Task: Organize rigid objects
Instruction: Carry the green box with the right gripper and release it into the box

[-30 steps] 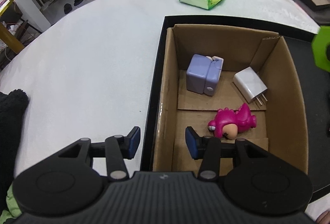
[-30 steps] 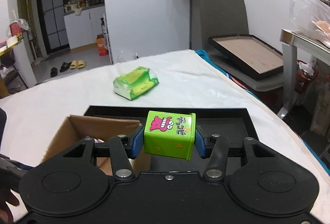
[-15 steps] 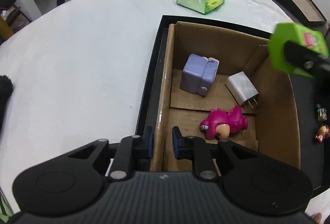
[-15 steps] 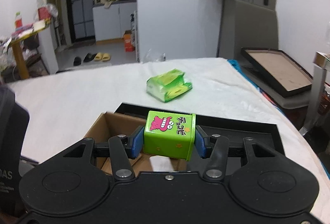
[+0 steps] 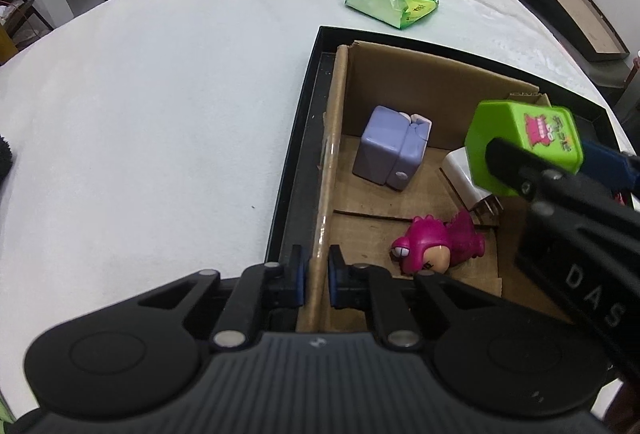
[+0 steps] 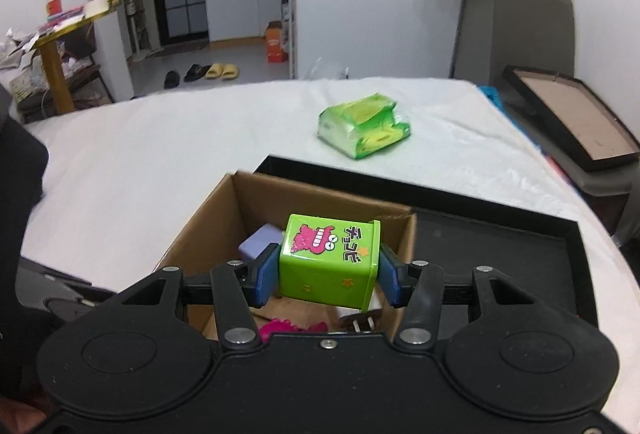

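Left gripper has closed from wide apart a second ago to clamped on the near-left wall of the cardboard box, bracing it. Right gripper has carried the green tin in from the right, from over the black tray to above the box's open top. Its jaws are now opening with the tin between them; the right pad looks just clear of the tin's side, the left pad close against it. Below lie a purple block, a white plug and a pink toy. Judged: release under way; the tin should drop among them.
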`<state>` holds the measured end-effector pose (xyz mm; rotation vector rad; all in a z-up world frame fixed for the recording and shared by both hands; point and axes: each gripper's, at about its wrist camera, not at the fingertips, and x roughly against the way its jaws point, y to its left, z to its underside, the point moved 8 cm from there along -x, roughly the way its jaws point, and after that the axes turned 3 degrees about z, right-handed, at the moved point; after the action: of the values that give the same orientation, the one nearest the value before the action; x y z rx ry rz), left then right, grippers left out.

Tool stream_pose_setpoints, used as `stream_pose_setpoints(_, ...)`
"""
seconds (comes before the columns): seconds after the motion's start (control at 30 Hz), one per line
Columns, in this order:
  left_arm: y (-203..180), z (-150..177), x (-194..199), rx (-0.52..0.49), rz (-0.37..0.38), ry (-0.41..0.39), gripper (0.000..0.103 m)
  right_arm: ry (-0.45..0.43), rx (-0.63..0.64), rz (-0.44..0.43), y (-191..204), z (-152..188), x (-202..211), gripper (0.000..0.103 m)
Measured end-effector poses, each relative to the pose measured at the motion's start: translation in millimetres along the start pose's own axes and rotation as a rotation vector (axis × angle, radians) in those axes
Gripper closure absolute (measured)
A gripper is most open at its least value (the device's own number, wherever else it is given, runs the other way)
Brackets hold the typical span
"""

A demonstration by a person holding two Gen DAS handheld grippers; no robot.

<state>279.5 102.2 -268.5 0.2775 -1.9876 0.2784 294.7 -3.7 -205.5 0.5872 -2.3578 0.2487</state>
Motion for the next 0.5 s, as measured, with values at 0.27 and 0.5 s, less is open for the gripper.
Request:
stream_pose_setpoints(0.27, 0, -1, 1, -0.006, -0.010, 0.007, 0.093, -0.015, -0.019, 0.031, -10, -2, 9, 0.046)
stream_pose_setpoints(0.5, -5, -2, 1, -0.032, -0.041, 0.019, 0.092, -0.054, -0.074, 0.142, -45, -4, 20, 0.046)
